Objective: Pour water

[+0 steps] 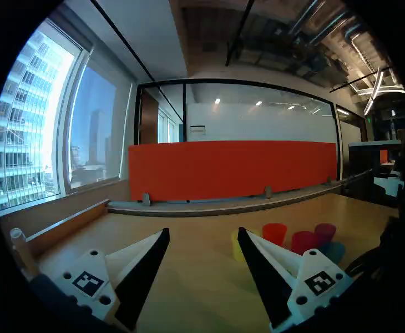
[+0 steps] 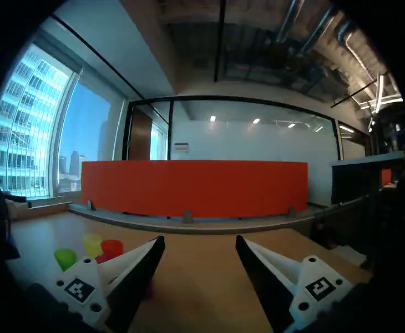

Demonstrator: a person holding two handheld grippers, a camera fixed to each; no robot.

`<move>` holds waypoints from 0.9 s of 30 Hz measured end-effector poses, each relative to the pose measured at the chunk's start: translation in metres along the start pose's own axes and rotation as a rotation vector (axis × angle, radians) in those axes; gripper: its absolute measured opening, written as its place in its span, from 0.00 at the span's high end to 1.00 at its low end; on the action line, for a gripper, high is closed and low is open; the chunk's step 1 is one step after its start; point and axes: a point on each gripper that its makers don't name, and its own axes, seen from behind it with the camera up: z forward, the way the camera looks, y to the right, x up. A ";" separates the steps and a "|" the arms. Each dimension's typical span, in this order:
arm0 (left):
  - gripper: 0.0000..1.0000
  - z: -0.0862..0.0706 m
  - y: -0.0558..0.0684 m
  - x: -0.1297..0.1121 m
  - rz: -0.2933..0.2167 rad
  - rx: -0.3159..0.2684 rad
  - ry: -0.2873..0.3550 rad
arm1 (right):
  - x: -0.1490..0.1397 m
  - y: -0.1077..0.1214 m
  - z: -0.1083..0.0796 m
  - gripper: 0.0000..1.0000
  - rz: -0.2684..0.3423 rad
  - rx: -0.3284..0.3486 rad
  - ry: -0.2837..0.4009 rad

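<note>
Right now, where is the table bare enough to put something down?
The table is bare between the cups and the window, and between the cups and the orange divider. It's crowded where the cups bunch together.

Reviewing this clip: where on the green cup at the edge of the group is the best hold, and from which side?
Take the green cup across its side wall just under the rim, coming in level from the near side. It stands upright, mouth up, outermost in the group, with the yellow cup farther back, so its near face looks free.
</note>
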 end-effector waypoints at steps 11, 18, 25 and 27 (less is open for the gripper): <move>0.09 0.000 0.001 -0.005 0.015 0.020 0.026 | -0.004 0.008 -0.004 0.01 0.021 -0.028 -0.001; 0.09 -0.003 -0.006 -0.016 0.008 0.033 0.034 | -0.009 0.013 -0.007 0.01 0.026 -0.048 -0.011; 0.09 -0.003 -0.015 -0.030 0.012 0.042 0.027 | -0.016 0.018 -0.012 0.01 0.040 -0.064 -0.021; 0.09 -0.003 -0.017 -0.035 0.011 0.043 0.021 | -0.017 0.019 -0.014 0.01 0.039 -0.069 -0.022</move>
